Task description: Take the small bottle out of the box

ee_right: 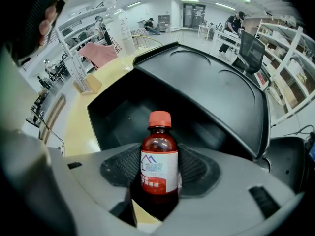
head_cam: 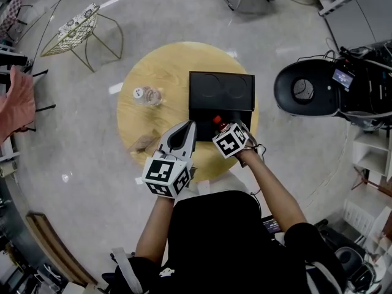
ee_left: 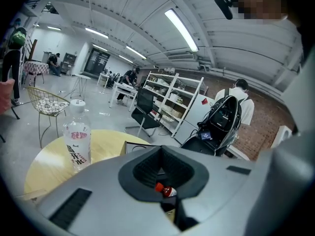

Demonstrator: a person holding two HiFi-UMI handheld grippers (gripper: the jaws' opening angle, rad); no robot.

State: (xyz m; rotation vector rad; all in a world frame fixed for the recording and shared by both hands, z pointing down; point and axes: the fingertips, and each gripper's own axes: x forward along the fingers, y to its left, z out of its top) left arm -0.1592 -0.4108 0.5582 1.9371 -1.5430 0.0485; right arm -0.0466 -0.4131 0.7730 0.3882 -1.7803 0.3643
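In the head view the black box [head_cam: 220, 90] stands open on the round table [head_cam: 165, 66], lid laid back on the far side. The right gripper [head_cam: 225, 126] points steeply down into its near tray, and the small bottle [head_cam: 217, 120] shows at its tips only as a red cap. The left gripper [head_cam: 188, 127] lies just beside it on the left, its tip at the box's front edge, and a water bottle [head_cam: 147, 95] stands well apart on the table's left. In the left gripper view the left gripper's jaws seem to be together with nothing between them, though the seam is dark and hard to read. Through their padded pocket the small bottle [ee_left: 166, 190] shows ahead of them. In the right gripper view the jaws are closed on the small bottle [ee_right: 159, 163], one pad on each side of its label, so this hand has it, not the left. Its long axis runs across the grip, with the red cap aimed at the lid and its base toward the person. The open tray lies directly behind the bottle, so I judge it isn't out yet; the way clear is upward and back over the front edge.
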